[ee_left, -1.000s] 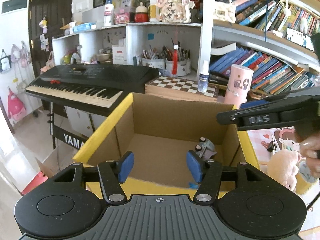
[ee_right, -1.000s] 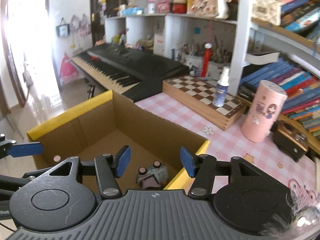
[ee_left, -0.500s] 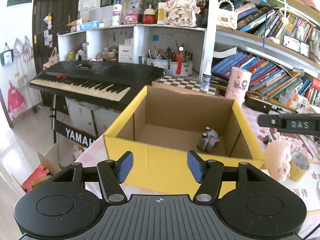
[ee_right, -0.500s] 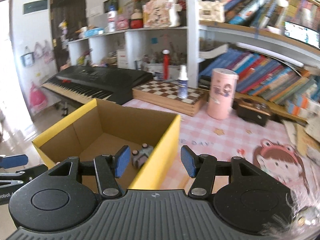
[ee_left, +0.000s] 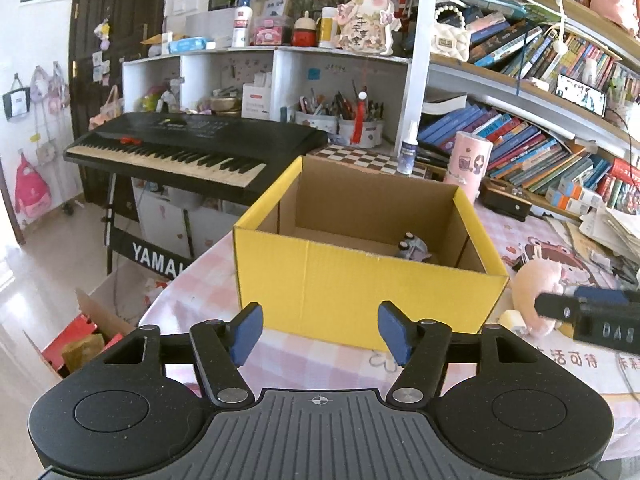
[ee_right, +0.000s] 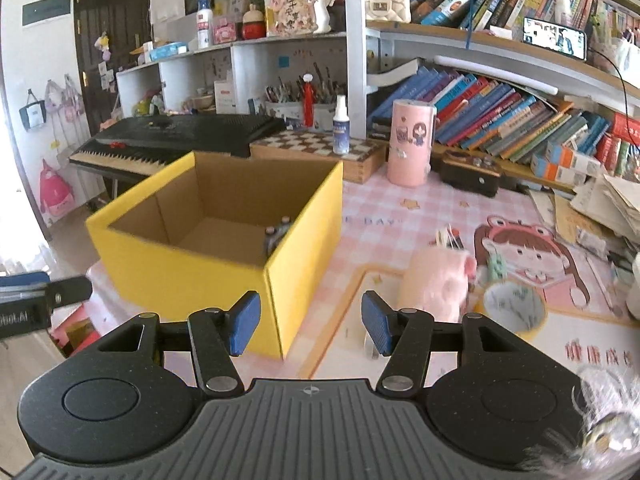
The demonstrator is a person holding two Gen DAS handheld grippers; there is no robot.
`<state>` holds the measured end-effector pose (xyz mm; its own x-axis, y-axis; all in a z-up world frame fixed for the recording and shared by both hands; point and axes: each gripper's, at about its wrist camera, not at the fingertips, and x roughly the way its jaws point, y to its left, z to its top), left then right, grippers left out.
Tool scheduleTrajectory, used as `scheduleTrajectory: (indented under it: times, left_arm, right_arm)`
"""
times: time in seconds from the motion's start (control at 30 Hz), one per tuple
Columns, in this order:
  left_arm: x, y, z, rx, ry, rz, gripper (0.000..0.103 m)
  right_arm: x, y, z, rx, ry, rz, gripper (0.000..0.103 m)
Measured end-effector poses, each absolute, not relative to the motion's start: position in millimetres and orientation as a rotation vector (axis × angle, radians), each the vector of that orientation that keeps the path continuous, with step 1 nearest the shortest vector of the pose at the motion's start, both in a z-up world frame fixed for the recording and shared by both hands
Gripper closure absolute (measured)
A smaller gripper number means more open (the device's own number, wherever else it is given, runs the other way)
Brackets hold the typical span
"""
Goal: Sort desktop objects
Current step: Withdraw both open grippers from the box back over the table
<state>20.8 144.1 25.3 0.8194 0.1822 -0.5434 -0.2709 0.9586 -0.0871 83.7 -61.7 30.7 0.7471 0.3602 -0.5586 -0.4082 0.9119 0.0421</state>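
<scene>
Yellow cardboard box [ee_left: 360, 280] sat on the pink checked tablecloth [ee_right: 400, 216], open top, one small grey toy [ee_left: 412, 247] already lying on its floor near the right wall. Left gripper [ee_left: 320, 330] hovered short of the box's near wall, jaws wide, nothing between the blue pads [ee_left: 246, 326]. Right gripper [ee_right: 306, 326] was also wide and empty, pointed past the box's near right corner toward the loose items. Next candidates lay just right of the box: a pink plush toy [ee_right: 436, 280], and touching or just beside it a yellow roll of tape [ee_right: 514, 308]; motion blur in the right view made the contact unclear. Plush looked soft and light, so it should compress a lot under the pads; my call was to pinch across the thick middle of the body, not an ear or limb, and close well in so it doesn't slide out. Low breakage risk. Tape roll looked stiff and light; grip one side of the ring wall, one pad inside and one outside, or it may roll away. Something thin stood behind the plush, too blurred to identify. Pink cylindrical canister [ee_right: 412, 144] and spray bottle [ee_right: 341, 126] stood well apart at the back, the bottle on the chessboard [ee_right: 304, 146]; both tall and tippy, so grab mid-body if they're in scope.
</scene>
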Motion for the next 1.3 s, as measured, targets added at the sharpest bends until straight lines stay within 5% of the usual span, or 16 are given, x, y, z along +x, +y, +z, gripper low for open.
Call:
scheduleTrajectory:
  times: [1.3]
  left_arm:
    - [-22,59,-2,-0.029,0.682,-0.047,0.031]
  right_arm:
    - [-24,-117,-6,-0.073,0.705,0.266,0.042]
